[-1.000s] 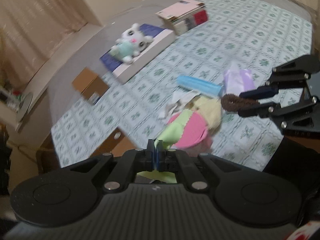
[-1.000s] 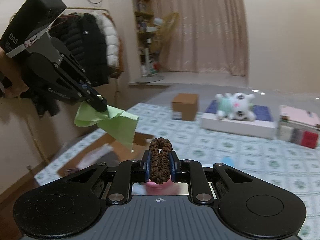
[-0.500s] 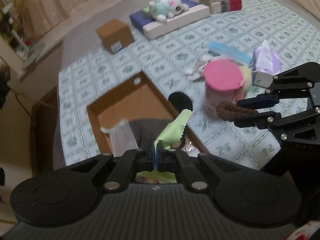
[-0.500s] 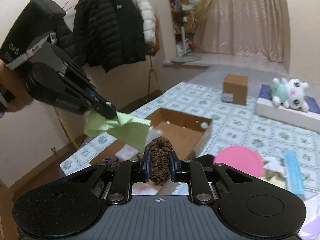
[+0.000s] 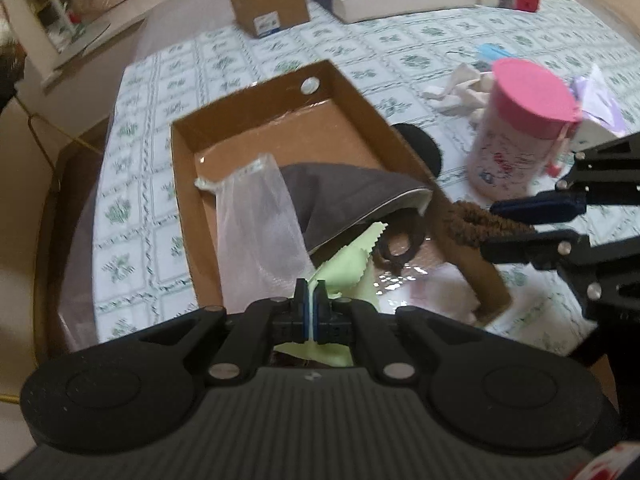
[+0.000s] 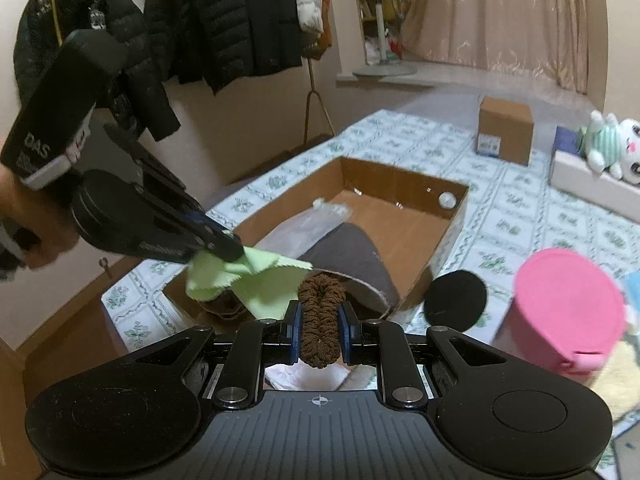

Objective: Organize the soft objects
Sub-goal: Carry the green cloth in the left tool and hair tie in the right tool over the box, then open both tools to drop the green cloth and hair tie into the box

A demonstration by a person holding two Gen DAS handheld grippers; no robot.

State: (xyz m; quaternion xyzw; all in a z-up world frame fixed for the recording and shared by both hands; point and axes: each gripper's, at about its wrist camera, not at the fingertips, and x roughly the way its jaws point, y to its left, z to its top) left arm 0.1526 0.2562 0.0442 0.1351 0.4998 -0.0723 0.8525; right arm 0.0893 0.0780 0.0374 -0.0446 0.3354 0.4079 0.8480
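My left gripper is shut on a light green cloth and holds it over the near end of an open cardboard box. It also shows in the right wrist view with the cloth. My right gripper is shut on a brown scrunchie, seen from the left wrist view just above the box's right wall. Inside the box lie a grey cloth, a clear mesh pouch and a dark ring.
A pink-lidded tub stands right of the box, with a black disc, white cloth and a lilac pack nearby. A small carton and a plush toy on a flat box are farther back.
Both grippers have moved left from the pink tub to over the cardboard box, each still holding its item. The box now fills the middle of both views.
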